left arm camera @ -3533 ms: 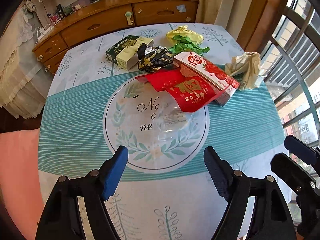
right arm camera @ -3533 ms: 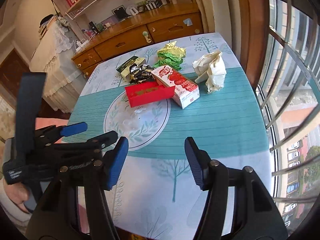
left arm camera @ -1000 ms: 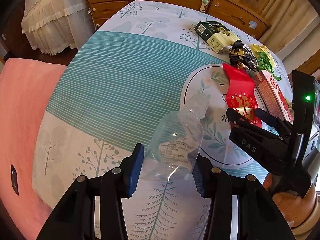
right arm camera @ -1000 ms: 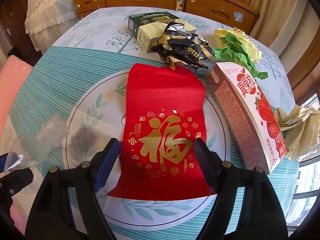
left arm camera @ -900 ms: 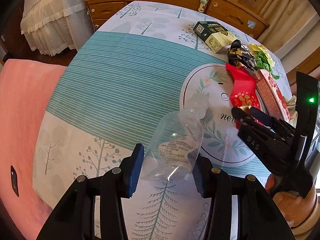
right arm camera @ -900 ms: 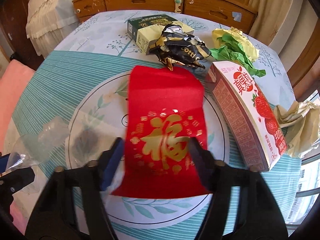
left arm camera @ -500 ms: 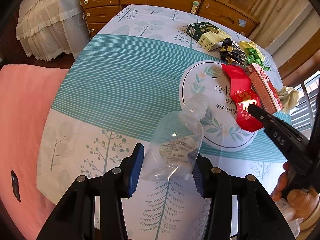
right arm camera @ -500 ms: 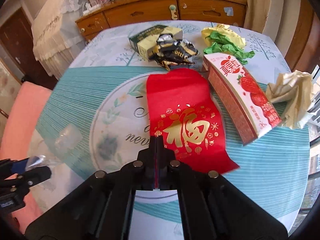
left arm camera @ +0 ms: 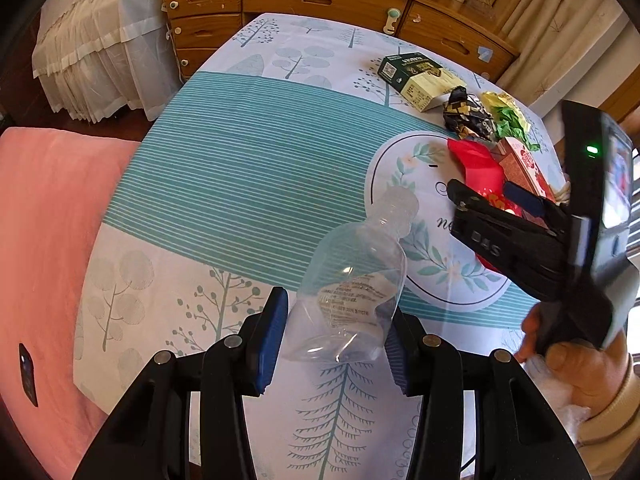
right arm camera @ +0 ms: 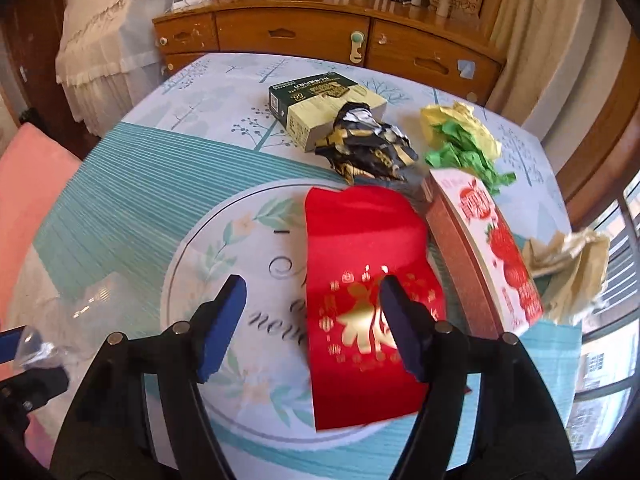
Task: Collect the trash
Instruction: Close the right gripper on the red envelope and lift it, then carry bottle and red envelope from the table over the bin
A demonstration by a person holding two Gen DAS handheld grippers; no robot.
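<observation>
My left gripper (left arm camera: 334, 340) is shut on a crushed clear plastic bottle (left arm camera: 356, 276), held above the table's near left part. My right gripper (right arm camera: 314, 324) is open, low over the red envelope (right arm camera: 364, 288) with gold print, which lies partly under its right finger. In the left wrist view the right gripper (left arm camera: 496, 196) hangs over the same envelope (left arm camera: 478, 164). Other trash lies behind: a green-and-cream box (right arm camera: 324, 108), a black-and-gold wrapper (right arm camera: 368, 146), green and yellow crumpled paper (right arm camera: 460, 140), a strawberry carton (right arm camera: 492, 248), and crumpled beige paper (right arm camera: 572, 272).
The round table (left arm camera: 240, 168) has a teal striped cloth with a white circle print. A wooden sideboard (right arm camera: 320, 36) stands behind it. A pink cushion (left arm camera: 44, 240) lies at the left, a white lace cover (left arm camera: 96, 52) beyond it, and a window with bars (right arm camera: 616, 248) at the right.
My right gripper was shut on the red envelope half a second ago; now it is open, with the envelope under it. My left gripper still holds the bottle, almost unmoved.
</observation>
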